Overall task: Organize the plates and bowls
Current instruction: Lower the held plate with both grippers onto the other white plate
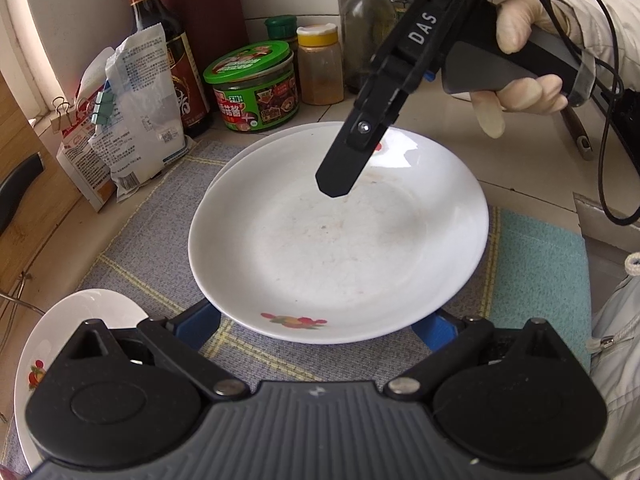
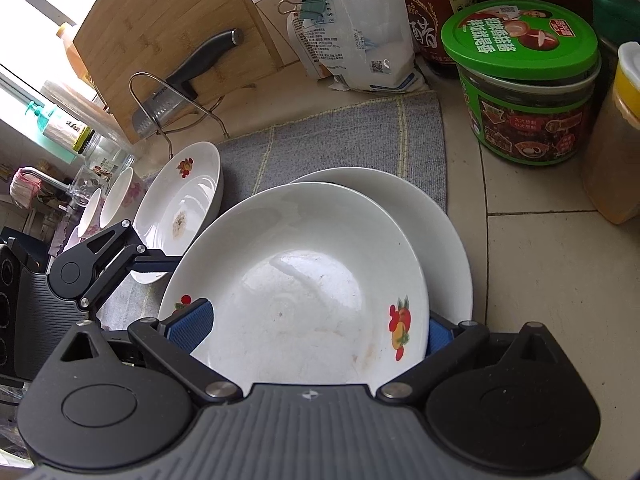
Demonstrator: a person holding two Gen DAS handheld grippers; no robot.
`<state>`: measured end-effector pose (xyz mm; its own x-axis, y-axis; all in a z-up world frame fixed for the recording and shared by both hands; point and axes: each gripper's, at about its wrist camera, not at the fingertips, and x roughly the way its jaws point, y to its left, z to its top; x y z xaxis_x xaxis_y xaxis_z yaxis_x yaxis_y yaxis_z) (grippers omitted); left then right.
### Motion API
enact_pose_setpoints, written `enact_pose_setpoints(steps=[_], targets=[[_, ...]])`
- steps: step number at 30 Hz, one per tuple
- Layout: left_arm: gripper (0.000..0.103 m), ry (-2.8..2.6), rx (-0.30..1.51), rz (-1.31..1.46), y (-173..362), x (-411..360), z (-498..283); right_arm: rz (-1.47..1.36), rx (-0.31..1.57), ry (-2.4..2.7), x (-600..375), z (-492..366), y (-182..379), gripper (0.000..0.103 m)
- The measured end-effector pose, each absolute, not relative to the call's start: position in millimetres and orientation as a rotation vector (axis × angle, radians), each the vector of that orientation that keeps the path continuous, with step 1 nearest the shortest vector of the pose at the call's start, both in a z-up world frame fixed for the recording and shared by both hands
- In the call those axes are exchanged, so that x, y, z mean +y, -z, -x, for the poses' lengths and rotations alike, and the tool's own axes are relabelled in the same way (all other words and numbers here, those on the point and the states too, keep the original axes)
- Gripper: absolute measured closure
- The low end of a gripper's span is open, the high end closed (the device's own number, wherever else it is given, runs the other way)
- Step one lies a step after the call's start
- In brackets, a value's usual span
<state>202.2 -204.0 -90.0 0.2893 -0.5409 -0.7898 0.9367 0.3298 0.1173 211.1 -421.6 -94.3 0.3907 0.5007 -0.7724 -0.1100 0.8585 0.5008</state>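
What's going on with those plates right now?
Both grippers are at the top plate, which sits stacked on a second plate on the grey mat. The left gripper has open jaws straddling its near rim; the right gripper does likewise from the opposite side. Another plate waits nearby.

Your top plate [image 1: 336, 248] hides most of the plate beneath [image 1: 240, 156] and both left fingertips. Side plate [image 1: 72, 320] is cut off behind your gripper body. Far bowls [image 2: 108, 204] too small to count.
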Motion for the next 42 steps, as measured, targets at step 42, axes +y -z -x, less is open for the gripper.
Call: enact_pose_setpoints(steps=[42], targets=[[0.002,1.059,0.745,-0.575,89.8,-206.8,-202.8,-0.265,1.126,-0.271,-407.8,-194.2,73.7,0.0]])
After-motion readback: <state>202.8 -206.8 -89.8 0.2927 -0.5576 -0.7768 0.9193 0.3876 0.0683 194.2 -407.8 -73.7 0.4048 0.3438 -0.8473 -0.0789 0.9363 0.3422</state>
